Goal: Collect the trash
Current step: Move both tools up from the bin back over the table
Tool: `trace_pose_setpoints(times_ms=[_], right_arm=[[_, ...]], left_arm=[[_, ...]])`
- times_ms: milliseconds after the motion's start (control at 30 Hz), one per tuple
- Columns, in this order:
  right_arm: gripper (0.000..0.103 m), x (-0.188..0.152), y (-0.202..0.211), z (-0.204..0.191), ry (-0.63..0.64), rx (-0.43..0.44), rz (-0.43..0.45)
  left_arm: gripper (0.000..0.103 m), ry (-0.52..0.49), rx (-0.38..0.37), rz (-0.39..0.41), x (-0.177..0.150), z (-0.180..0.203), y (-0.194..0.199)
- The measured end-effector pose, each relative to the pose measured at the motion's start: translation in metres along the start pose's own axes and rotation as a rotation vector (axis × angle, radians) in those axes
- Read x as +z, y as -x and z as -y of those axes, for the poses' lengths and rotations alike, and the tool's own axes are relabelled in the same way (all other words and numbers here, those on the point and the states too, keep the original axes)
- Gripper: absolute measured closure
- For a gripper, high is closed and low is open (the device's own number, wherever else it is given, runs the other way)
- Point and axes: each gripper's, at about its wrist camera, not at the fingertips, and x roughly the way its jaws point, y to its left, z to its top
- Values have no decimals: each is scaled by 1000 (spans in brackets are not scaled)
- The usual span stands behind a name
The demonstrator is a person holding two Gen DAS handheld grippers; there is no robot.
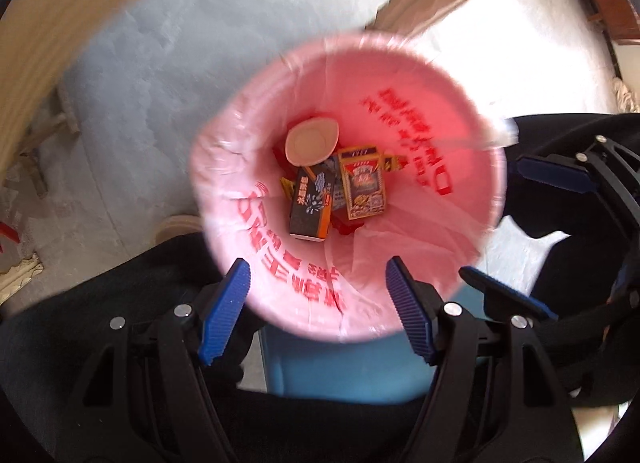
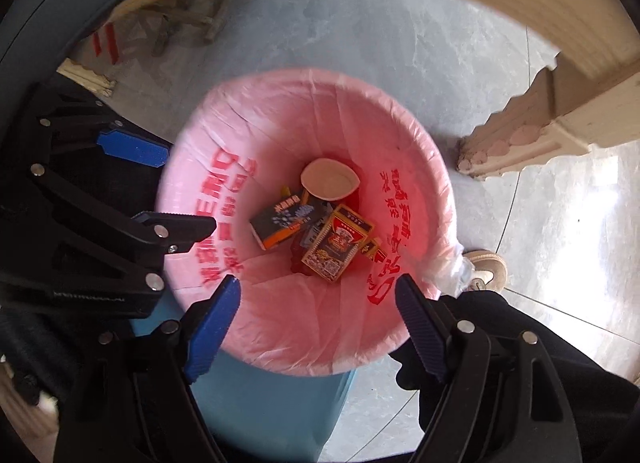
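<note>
Now both grippers hang empty over the bin, trash lying at its bottom.

Left gripper [image 1: 318, 311] and right gripper [image 2: 318, 325] have jaws spread, pinching nothing. Inside the pink liner [image 2: 280, 315] sit two cartons [image 2: 336, 249] and a crushed cup [image 2: 330, 179]: probably light and easily dented. The liner looks thin, slippery and tearable, best gathered at its rim fold over the blue bin [image 2: 260, 403].

Right gripper [image 2: 316, 319] hangs open and empty over the pink-lined bin [image 2: 400, 135] — cartons [image 2: 334, 249] inside.
</note>
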Motion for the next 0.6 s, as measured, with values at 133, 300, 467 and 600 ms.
trace_pose_setpoints(times_ms=[133, 300, 467, 600], right_arm=[[20, 1, 72, -3, 23, 30, 126], [15, 21, 168, 12, 16, 18, 274], [12, 57, 263, 38, -17, 5, 421], [12, 87, 321, 49, -15, -56, 517]], left_arm=[[33, 13, -3, 138, -15, -1, 74], [26, 87, 32, 321, -11, -15, 182], [25, 92, 167, 442, 9, -13, 270], [25, 96, 231, 486, 32, -8, 318]])
